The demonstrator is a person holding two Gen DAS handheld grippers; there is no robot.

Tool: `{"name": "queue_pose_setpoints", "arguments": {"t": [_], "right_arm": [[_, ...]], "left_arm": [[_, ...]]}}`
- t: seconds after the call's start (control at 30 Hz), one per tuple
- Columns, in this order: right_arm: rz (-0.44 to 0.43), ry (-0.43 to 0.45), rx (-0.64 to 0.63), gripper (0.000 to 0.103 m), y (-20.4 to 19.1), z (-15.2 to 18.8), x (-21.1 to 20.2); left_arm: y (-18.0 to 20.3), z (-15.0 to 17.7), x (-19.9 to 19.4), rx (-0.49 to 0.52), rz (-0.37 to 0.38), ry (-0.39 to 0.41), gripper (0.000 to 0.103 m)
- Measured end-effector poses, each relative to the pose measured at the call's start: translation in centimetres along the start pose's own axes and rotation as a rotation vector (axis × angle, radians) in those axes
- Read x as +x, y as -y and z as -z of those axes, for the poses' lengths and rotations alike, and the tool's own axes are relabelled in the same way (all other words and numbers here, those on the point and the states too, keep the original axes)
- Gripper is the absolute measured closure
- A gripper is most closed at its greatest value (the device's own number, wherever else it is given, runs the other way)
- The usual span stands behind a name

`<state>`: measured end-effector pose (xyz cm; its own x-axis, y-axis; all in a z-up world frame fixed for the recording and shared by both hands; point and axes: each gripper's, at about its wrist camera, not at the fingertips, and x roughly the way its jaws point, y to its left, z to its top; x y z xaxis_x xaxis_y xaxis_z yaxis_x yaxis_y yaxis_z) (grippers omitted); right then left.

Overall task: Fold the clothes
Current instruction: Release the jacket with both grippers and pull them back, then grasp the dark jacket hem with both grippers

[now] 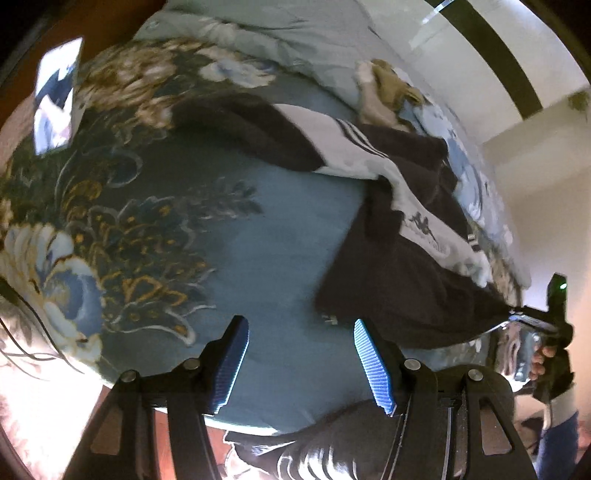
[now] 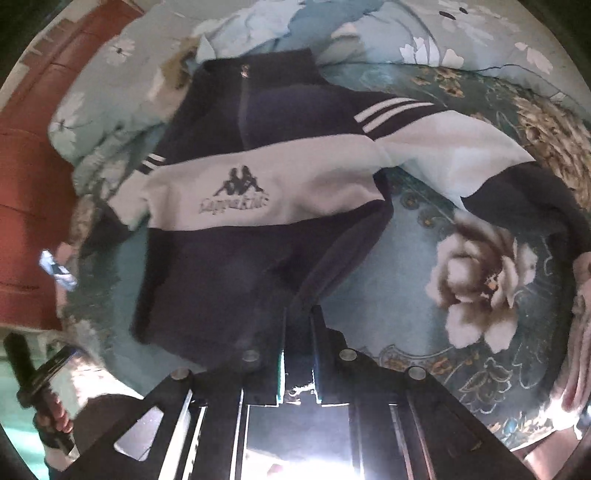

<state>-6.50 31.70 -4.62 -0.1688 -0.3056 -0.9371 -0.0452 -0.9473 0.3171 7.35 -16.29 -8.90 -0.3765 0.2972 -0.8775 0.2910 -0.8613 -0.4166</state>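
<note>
A navy and white zip jacket (image 2: 229,206) with a logo on its white chest band lies on a floral bedspread (image 2: 476,280). Its sleeve (image 2: 491,162) stretches to the right. My right gripper (image 2: 299,321) is shut on the jacket's bottom hem. In the left wrist view the jacket (image 1: 399,258) lies at the right, and the right gripper (image 1: 524,325) pinches its hem corner. My left gripper (image 1: 301,332) is open and empty above the bare bedspread (image 1: 229,229), just left of the jacket's edge.
A pale floral quilt (image 2: 436,33) is bunched at the far side of the bed. A beige cloth (image 1: 388,88) lies by the jacket's collar. A phone-like screen (image 1: 55,103) rests at the far left. A red-brown headboard (image 2: 29,177) borders the bed.
</note>
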Motion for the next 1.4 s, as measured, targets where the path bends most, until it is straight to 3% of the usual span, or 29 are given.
{"name": "queue_pose_setpoints", "arguments": {"t": [0.23, 0.37, 0.53, 0.6, 0.7, 0.77, 0.87, 1.17, 1.27, 1.33, 1.4], "right_arm": [[-0.119, 0.040, 0.024, 0.094, 0.9, -1.0, -3.5], [-0.049, 0.032, -0.013, 0.094, 0.7, -1.0, -4.7], [-0.074, 0.000, 0.039, 0.094, 2.8, 1.0, -3.0], [-0.022, -0.044, 0.032, 0.091, 3.3, 1.7, -1.1], [0.086, -0.134, 0.017, 0.074, 4.2, 2.7, 2.6], [0.092, -0.171, 0.051, 0.060, 5.4, 2.9, 4.5], [0.090, -0.201, 0.109, 0.052, 6.8, 3.1, 6.3], [0.014, -0.276, 0.236, 0.049, 9.9, 3.3, 10.1], [0.024, -0.302, 0.218, 0.048, 9.9, 3.1, 10.8], [0.031, -0.315, 0.200, 0.048, 9.7, 2.9, 11.1], [0.036, -0.315, 0.185, 0.051, 9.3, 2.9, 10.9]], "left_arm": [[6.2, -1.3, 3.7, 0.094, -0.028, -0.069, 0.039], [6.2, -1.6, 7.1, 0.089, -0.043, -0.119, 0.039], [6.0, -2.4, 10.6, 0.132, -0.081, -0.141, 0.039], [6.0, -2.8, 11.7, 0.168, -0.100, -0.140, 0.039], [5.3, -3.3, 13.3, 0.173, -0.074, -0.162, 0.039], [5.0, -3.3, 14.2, 0.175, -0.051, -0.182, 0.039], [5.0, -3.1, 15.2, 0.186, 0.018, -0.204, 0.039], [4.7, -2.4, 16.9, 0.209, 0.023, -0.208, 0.041], [4.8, -1.8, 16.8, 0.216, 0.037, -0.191, 0.048], [4.7, -1.7, 16.7, 0.205, 0.036, -0.184, 0.065], [4.3, -1.9, 16.6, 0.181, 0.037, -0.173, 0.075]]}}
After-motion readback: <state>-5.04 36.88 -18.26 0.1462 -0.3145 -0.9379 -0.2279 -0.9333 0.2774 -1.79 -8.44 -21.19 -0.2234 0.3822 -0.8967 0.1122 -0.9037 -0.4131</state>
